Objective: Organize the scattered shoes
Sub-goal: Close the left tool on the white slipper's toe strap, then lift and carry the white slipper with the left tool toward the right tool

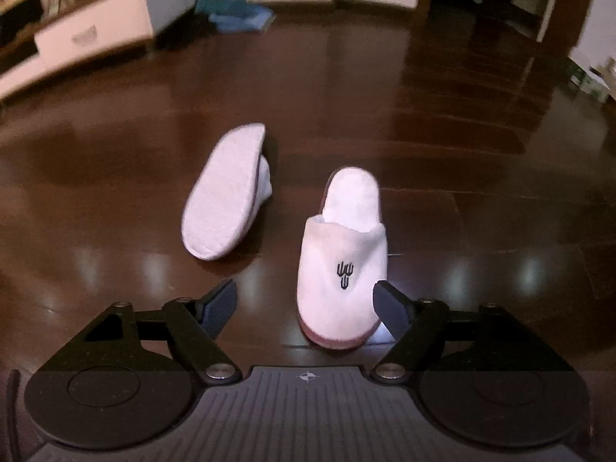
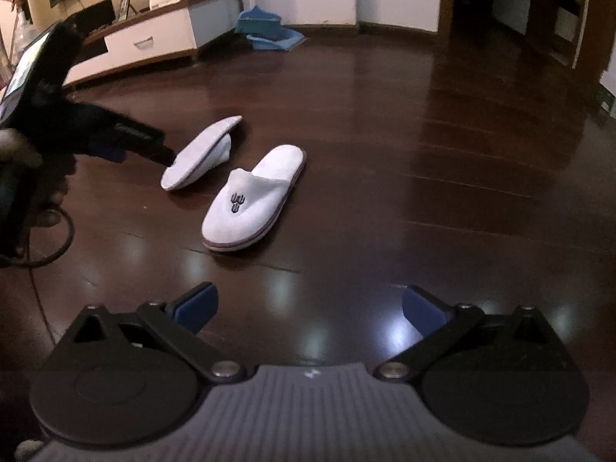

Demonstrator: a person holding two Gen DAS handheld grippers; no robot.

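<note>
Two white slippers lie on the dark wood floor. The upright slipper (image 1: 342, 265) (image 2: 254, 200) has a dark embroidered logo and points its toe at me. The other slipper (image 1: 223, 192) (image 2: 204, 154) lies tipped on its side, sole showing. My left gripper (image 1: 308, 304) is open just above the floor, its right finger beside the upright slipper's toe; nothing is between the fingers. In the right wrist view the left gripper (image 2: 161, 150) reaches close to the tipped slipper. My right gripper (image 2: 308, 308) is open and empty, well short of both slippers.
A white TV cabinet (image 2: 154, 38) (image 1: 88, 34) runs along the far left wall. A blue cloth heap (image 2: 265, 27) (image 1: 231, 7) lies by the white wall. A dark doorway (image 2: 500, 0) opens at the back right. A cable (image 2: 57, 246) loops on the floor at left.
</note>
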